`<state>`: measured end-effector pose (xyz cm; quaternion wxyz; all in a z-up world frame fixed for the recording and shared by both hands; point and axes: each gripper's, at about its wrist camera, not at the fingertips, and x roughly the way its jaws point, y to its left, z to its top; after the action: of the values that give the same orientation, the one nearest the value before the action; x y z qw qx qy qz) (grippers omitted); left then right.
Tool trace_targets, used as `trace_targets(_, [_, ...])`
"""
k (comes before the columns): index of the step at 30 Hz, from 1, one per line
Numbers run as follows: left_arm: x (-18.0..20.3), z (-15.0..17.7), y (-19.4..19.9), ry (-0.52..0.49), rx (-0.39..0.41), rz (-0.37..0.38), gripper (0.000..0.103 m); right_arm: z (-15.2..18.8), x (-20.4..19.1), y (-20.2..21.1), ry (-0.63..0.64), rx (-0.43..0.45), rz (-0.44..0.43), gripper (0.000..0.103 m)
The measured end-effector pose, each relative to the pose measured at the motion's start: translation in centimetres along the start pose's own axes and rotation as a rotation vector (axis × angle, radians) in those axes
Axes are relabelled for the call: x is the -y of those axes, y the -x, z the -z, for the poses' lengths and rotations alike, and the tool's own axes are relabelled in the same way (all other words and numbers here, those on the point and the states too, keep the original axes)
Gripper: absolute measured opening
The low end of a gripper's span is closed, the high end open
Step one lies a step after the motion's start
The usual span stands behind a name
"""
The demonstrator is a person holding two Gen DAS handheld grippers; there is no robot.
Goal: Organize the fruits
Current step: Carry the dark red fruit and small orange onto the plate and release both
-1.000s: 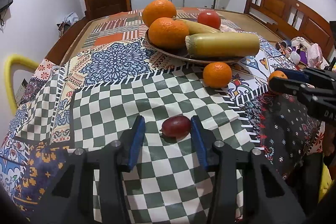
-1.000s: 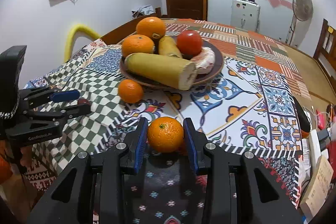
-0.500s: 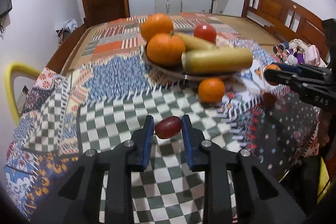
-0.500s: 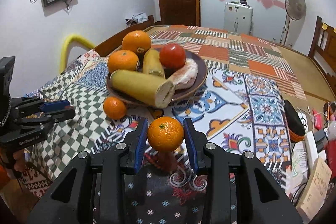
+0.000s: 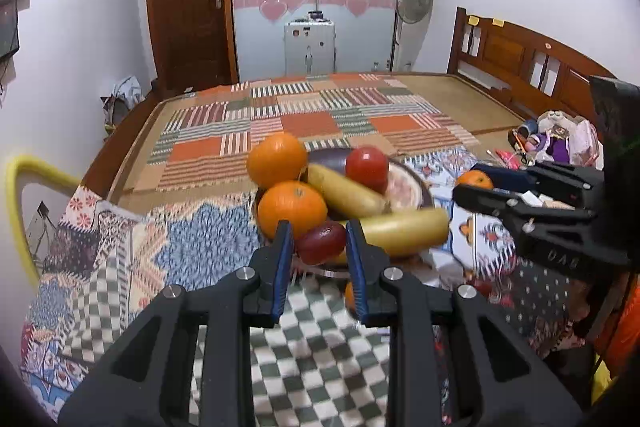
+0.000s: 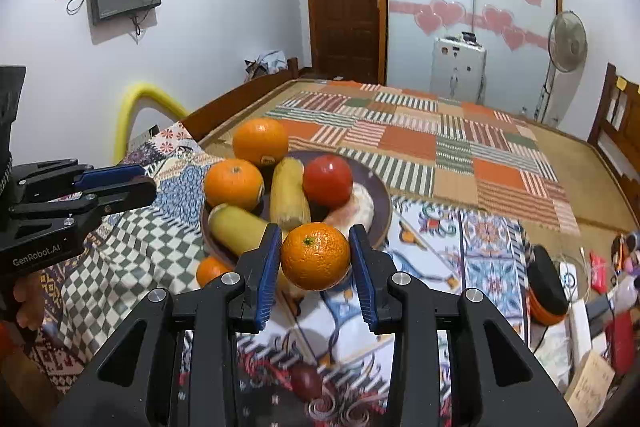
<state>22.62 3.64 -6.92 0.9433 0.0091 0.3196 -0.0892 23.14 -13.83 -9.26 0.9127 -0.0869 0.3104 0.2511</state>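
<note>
Left gripper (image 5: 320, 245): jaws pinching a smooth, oval dark-red fruit (image 5: 320, 242), aloft near the round brown plate (image 6: 376, 203). Right gripper (image 6: 314, 257): jaws pinching a dimpled round tangerine (image 6: 315, 255), above the patterned bedcover (image 6: 492, 259).

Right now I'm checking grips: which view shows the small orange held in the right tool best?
The right wrist view: the small orange sits centred and sharp between the right tool's pads. The left wrist view shows only a sliver of it behind the tool's fingers.
</note>
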Motion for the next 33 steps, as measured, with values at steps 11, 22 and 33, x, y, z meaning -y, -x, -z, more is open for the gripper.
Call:
trace_targets(11, [-0.3, -2.4, -4.1, 0.016, -0.011, -0.006, 0.027, -1.9, 0.6, -3.3, 0.013, -0.015, 0.007, 0.032])
trace_targets(22, [0.1, -2.0, -8.4, 0.013, -0.088, 0.009, 0.027, -1.4, 1.5, -6.7, -0.002, -0.112, 0.01, 0.032])
trace_targets(33, [0.6, -1.8, -9.1, -0.006, -0.084, -0.008, 0.029, -1.6, 1.3, -6.9, -0.002, -0.109, 0.0, 0.032])
